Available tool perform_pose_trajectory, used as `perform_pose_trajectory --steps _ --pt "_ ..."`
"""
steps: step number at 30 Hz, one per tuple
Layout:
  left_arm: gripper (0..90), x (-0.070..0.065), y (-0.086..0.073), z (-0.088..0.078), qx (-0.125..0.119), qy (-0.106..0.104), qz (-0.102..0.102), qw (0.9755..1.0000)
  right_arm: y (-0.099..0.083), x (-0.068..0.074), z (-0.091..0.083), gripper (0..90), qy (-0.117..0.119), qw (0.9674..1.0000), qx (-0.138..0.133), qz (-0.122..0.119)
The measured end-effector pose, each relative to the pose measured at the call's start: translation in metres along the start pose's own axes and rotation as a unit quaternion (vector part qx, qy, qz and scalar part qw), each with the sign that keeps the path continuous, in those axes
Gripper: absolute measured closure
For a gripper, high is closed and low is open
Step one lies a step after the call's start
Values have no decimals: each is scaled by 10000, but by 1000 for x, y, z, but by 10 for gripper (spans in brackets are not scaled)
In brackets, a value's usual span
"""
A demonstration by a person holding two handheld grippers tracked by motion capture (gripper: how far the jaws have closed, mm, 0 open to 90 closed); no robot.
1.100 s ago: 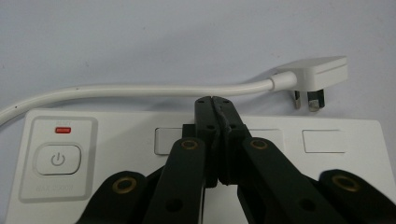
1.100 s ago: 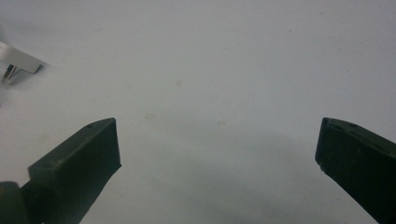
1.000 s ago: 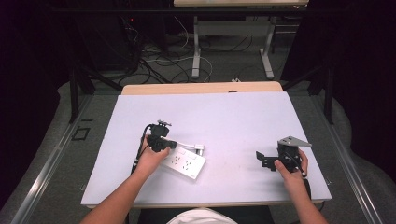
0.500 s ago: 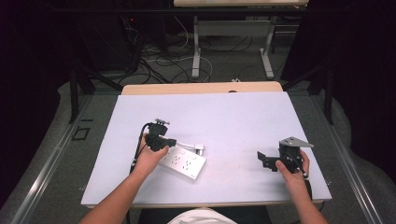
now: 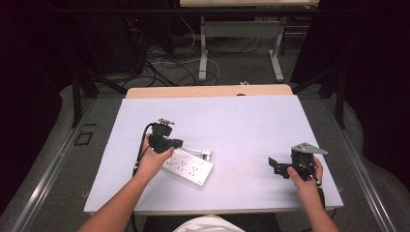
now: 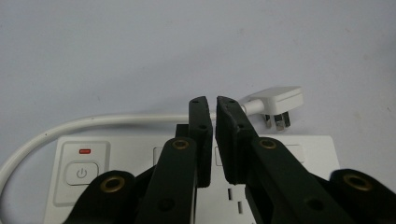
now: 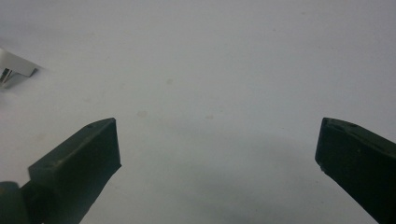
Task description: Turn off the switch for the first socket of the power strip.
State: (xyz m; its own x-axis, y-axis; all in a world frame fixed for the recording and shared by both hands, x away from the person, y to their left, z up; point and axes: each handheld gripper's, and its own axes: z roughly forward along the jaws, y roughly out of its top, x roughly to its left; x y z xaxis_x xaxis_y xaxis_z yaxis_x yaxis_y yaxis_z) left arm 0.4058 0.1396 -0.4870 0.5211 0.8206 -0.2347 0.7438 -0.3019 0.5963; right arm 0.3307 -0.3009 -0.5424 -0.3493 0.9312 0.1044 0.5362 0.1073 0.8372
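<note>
The left gripper (image 6: 214,105) has its jaws nearly pressed together with a thin gap showing; they have just been opening slightly, and nothing sits between them. They hover over the white power strip (image 6: 289,154), whose cord (image 6: 93,122) loops round to the plug (image 6: 278,105) lying just beyond it. The right gripper (image 7: 217,149) holds its jaws spread wide above the bare tabletop (image 5: 241,125), well apart from the strip.

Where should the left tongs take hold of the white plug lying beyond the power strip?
Grip the white three-pin plug across its flat body's narrow sides, coming from above. It lies flat on the table, pins pointing toward the white power strip, cable leaving one end.
</note>
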Motion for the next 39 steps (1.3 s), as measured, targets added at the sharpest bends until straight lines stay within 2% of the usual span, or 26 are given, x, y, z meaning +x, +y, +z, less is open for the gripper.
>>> perform_pose_trajectory --steps 6,8,10,11,16,24,27,29,39 --pt "783 0 -1 -4 -45 58 53 10000 0 1 0 0 -15 10000 -11 -2" --pt "765 0 -1 -7 -39 18 42 10000 0 1 0 0 -29 10000 -18 1" --pt "738 2 -1 -12 -95 33 47 9999 0 2 0 0 -23 10000 -19 10" --pt "727 2 -2 -13 -160 29 -20 9999 0 2 1 0 -24 10000 -21 12" --pt "650 7 -3 -21 -209 -42 -44 9998 0 1 1 0 11 10000 9 16" --pt "569 15 -8 -34 -414 42 -64 9991 1 1 1 0 10 10000 4 5" --pt "542 18 -11 -38 -491 60 -76 9987 1 1 1 0 11 10000 4 5" --pt "525 21 -15 -41 -620 77 -178 9979 1 1 1 0 9 10000 12 13" --pt "411 33 -25 -51 -904 179 -162 9956 1 1 1 0 -8 10000 20 -18"
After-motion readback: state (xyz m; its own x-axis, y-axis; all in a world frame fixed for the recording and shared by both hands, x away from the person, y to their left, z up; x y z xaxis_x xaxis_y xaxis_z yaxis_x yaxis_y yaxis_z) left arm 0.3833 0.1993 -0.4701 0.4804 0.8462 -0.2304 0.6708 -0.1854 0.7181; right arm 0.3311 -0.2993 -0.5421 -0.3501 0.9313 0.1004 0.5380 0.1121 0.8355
